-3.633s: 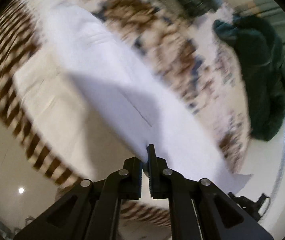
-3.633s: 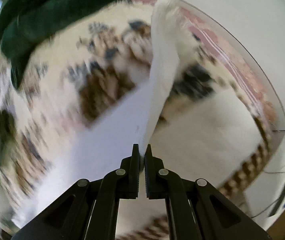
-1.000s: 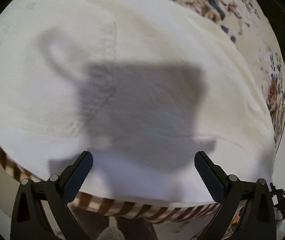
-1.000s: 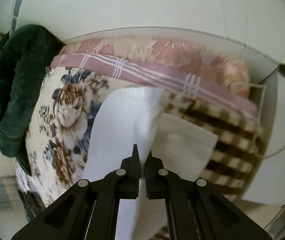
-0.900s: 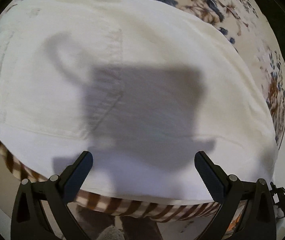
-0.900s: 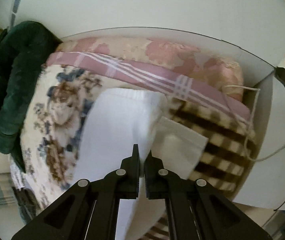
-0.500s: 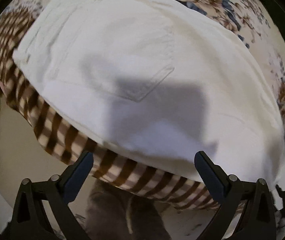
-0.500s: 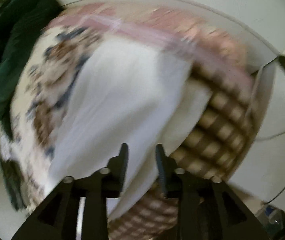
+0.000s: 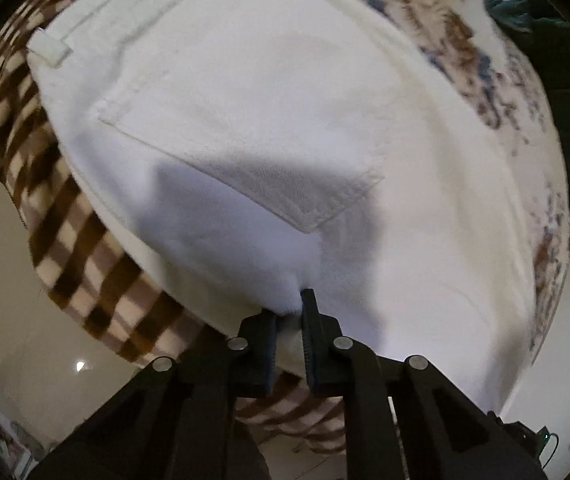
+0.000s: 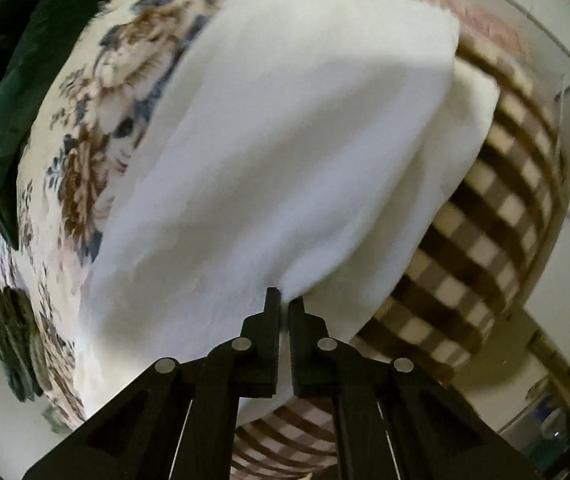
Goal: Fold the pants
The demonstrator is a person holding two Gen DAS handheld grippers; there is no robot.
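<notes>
The white pants (image 9: pixel 269 104) lie spread on the bed, back pocket (image 9: pixel 245 160) and belt loop (image 9: pixel 49 50) facing up. My left gripper (image 9: pixel 289 312) is shut on the near edge of the pants below the pocket. In the right wrist view the pants (image 10: pixel 285 140) lie folded in layers over the bed's near edge. My right gripper (image 10: pixel 284 304) is shut on a pinch of that white cloth at its near edge.
A brown checked blanket (image 9: pixel 69 240) hangs over the bed's near side, also in the right wrist view (image 10: pixel 485 220). A floral bedspread (image 10: pixel 97 140) lies beyond the pants. A dark green blanket (image 10: pixel 13 80) is heaped at the far side. Pale floor lies below.
Both grippers were open half a second ago and have now closed on the near edge of the pants. The left gripper has moved in toward the cloth below the pocket.
</notes>
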